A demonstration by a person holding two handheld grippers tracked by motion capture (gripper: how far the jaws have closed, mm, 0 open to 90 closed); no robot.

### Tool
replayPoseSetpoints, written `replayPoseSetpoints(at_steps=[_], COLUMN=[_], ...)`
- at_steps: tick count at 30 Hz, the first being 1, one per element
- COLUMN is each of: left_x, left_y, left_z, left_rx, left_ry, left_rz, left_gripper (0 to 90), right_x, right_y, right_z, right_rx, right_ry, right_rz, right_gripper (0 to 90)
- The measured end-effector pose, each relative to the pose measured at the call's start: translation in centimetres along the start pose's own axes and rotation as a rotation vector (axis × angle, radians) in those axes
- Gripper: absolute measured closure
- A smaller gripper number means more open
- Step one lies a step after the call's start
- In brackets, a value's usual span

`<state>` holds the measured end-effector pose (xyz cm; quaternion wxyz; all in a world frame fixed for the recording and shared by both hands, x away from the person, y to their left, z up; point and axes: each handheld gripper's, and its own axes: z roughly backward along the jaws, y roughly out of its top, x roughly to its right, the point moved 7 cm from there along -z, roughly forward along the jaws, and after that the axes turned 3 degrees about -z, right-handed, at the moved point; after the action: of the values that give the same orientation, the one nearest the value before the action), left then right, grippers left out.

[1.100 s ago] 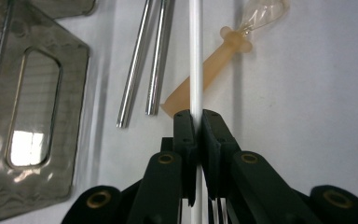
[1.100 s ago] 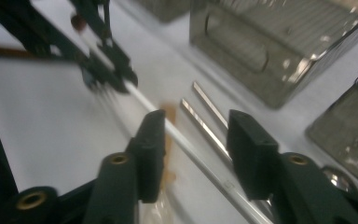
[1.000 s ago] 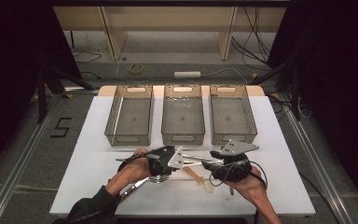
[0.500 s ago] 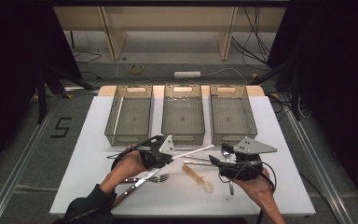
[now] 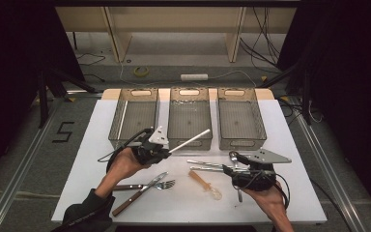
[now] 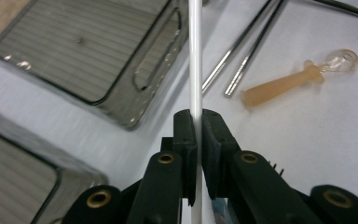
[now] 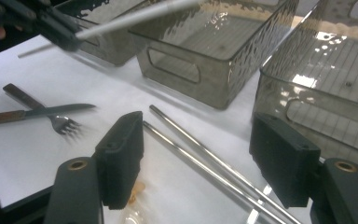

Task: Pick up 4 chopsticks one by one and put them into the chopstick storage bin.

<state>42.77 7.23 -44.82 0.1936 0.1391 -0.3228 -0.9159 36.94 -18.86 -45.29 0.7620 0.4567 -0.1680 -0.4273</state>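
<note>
My left gripper (image 5: 160, 151) is shut on a thin white stick (image 5: 189, 141), lifted off the table and pointing toward the middle bin (image 5: 189, 126). In the left gripper view the jaws (image 6: 196, 119) pinch the stick (image 6: 195, 56), which runs straight up between them. My right gripper (image 5: 229, 169) is open at the front right; its jaws have just been opening, with nothing held. In the right gripper view (image 7: 200, 140) two metal chopsticks (image 7: 191, 144) lie on the table between and below its jaws.
Three clear grey bins stand in a row at the back, left (image 5: 134, 118) and right (image 5: 239, 123) flanking the middle one. On the white table (image 5: 290, 145) lie metal chopsticks (image 5: 205, 165), a metal spoon (image 5: 234, 158), an amber-handled spoon (image 5: 204, 182), a fork (image 5: 163, 184) and a wooden-handled knife (image 5: 137, 195).
The two grippers were close together mid-table and have drawn apart. The left one has gone up and left with the white stick; the right one has shifted right with jaws wider.
</note>
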Motion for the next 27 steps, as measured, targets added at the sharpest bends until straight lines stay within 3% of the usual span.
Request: replayPoseSetpoints(at_steps=[12,27], left_x=[-2.8,-7.0], left_y=[-0.8,-2.8], left_z=[2.4,4.5], left_rx=[0.051,0.107], left_ry=[0.059,0.138], left_rz=[0.11,0.256], left_gripper=[84.5,84.5], right_x=[-0.4,-0.6], right_y=[-0.8,-1.2], right_z=[-0.2,-0.6], right_rx=[-0.015,-0.034], right_ry=[0.051,0.063], right_rz=[0.019,0.031], right_gripper=[35.8,35.2])
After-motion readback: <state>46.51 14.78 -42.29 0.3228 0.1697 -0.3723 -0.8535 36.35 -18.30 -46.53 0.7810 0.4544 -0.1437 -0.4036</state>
